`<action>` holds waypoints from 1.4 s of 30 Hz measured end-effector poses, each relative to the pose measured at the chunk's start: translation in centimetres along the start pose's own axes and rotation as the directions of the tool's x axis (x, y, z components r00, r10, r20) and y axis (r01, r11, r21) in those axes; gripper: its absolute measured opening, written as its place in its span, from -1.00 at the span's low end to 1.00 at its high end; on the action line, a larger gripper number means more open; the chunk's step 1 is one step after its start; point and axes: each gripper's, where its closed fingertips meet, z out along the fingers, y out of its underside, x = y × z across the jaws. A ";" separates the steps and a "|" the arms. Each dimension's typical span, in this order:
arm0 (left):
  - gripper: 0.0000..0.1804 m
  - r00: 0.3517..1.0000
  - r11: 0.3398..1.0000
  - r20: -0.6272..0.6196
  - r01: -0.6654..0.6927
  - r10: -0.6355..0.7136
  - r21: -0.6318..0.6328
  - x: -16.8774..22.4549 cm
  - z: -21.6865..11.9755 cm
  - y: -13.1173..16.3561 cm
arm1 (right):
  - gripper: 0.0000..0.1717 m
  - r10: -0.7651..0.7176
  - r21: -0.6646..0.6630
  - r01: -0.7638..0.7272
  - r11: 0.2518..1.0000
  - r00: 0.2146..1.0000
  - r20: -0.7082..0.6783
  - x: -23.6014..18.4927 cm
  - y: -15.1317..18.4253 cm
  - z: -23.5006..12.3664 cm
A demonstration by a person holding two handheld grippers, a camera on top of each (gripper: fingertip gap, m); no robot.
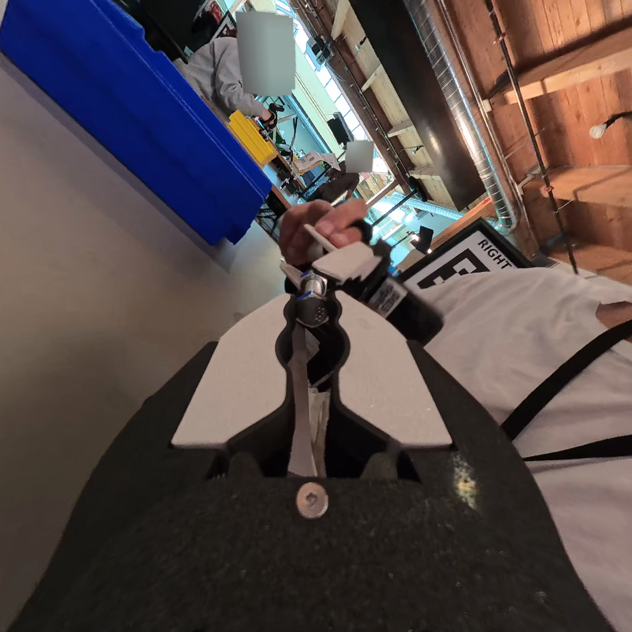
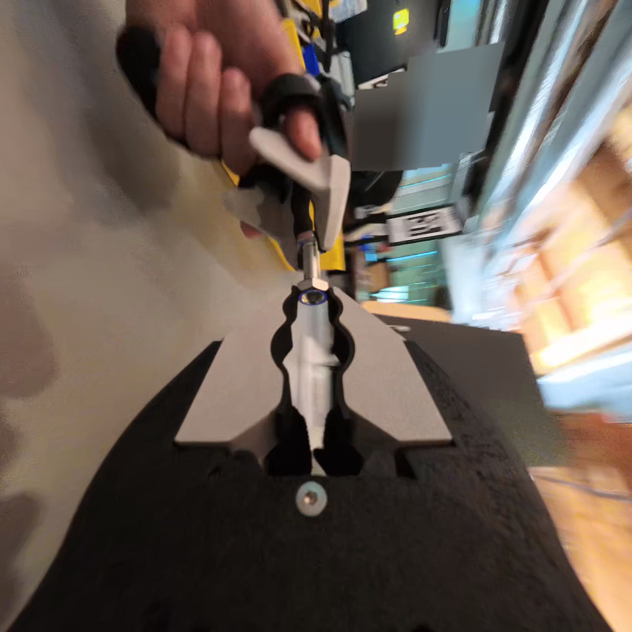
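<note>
Bolt [image 1: 313, 313]: bright steel with a dark hex head stamped with small dots, held in mid-air between the two tools, above the pale matte surface [image 1: 68, 307]. The left tool [image 1: 313, 301] is clamped on the head, its black wavy pads against the flats. A flat grey metal strip [image 1: 300, 410] runs back between its fingers; what it belongs to is hard to tell. Blue marks ring the shank, which points far toward the right tool [image 1: 328, 270], gripped by a hand [image 1: 314, 225].

In the right wrist view the right tool [image 2: 311, 295] is closed on a smooth silver tube [image 2: 313, 342] with a hollow, blue-rimmed end. That end sits just beside a hex part on the threaded shank [image 2: 311, 260]. Whether they touch is unclear, as this view is blurred.

A blue plastic bin [image 1: 119, 113] stands far left on the surface with its contents hidden. A yellow bin [image 1: 251, 135] lies beyond, its inside also out of sight. A white shirt [image 1: 513, 342] fills the right edge.
</note>
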 end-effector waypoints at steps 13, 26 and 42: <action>-0.81 0.868 0.883 0.191 -0.469 0.458 0.014 0.4 -2.5 -2.3 | -0.41 0.888 -0.082 -0.904 0.419 0.389 0.247 -0.6 1.2 1.1; -0.80 0.670 0.697 0.199 -0.703 0.715 -0.138 0.9 -2.2 -0.8 | -0.64 0.252 -0.495 -0.569 -0.657 -0.784 0.567 0.5 -1.9 1.2; -0.81 0.936 0.937 -0.015 -0.350 0.350 0.000 2.3 -1.2 -0.5 | -0.81 0.711 0.120 -0.797 0.591 0.586 0.388 1.6 -2.3 -0.3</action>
